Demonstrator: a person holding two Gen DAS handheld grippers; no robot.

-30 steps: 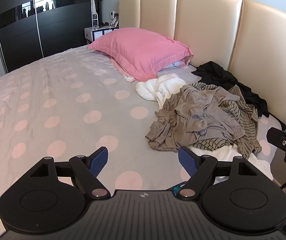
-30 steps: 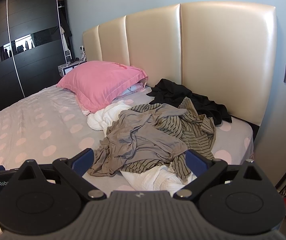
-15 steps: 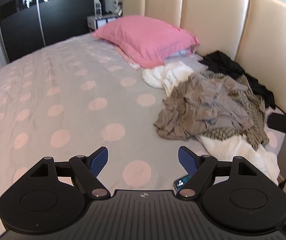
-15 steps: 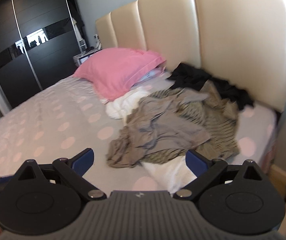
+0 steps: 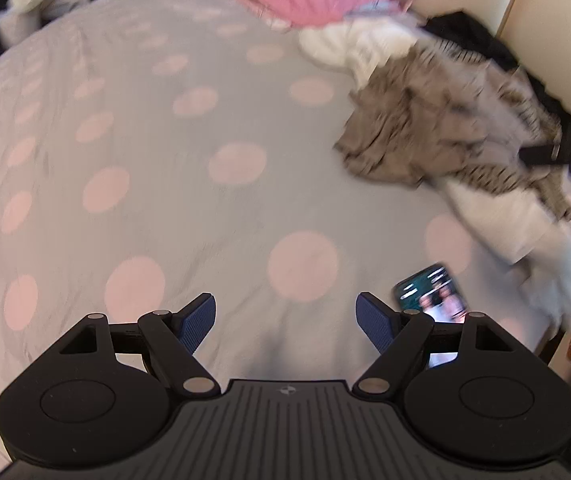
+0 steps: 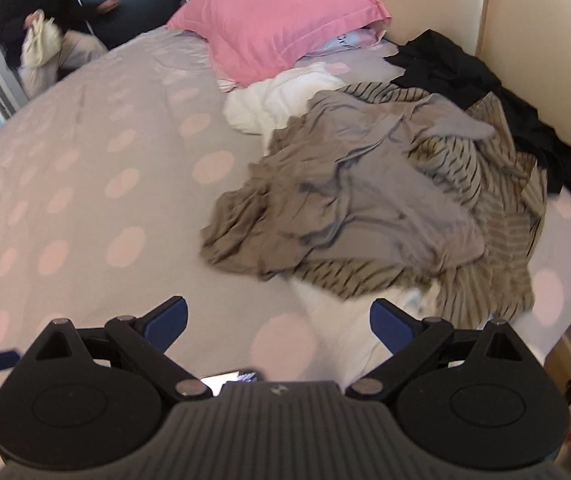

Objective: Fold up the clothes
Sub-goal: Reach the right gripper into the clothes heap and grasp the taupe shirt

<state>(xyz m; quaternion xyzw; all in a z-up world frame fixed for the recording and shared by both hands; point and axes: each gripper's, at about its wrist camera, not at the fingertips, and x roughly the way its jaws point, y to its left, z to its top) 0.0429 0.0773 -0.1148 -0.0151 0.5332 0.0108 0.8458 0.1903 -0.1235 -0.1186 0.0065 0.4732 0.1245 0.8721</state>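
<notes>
A heap of clothes lies on the right side of the bed: a grey-brown top (image 6: pixel 325 208) (image 5: pixel 417 136) over a striped garment (image 6: pixel 497 216), white cloth (image 6: pixel 281 100) (image 5: pixel 505 216) and a black garment (image 6: pixel 477 80) by the headboard. My left gripper (image 5: pixel 285 324) is open above bare polka-dot sheet, left of the heap. My right gripper (image 6: pixel 279 324) is open too, hovering just before the heap's near edge with nothing between its fingers.
A lit phone (image 5: pixel 429 290) lies on the sheet near the bed's right edge. A pink pillow (image 6: pixel 281 16) rests at the headboard (image 6: pixel 545 40). A person (image 6: pixel 45 40) stands beyond the far side of the bed by the dark wardrobe.
Both grippers have tipped downward and moved closer over the bed. A person has come into view at the far left. Both stay open.
</notes>
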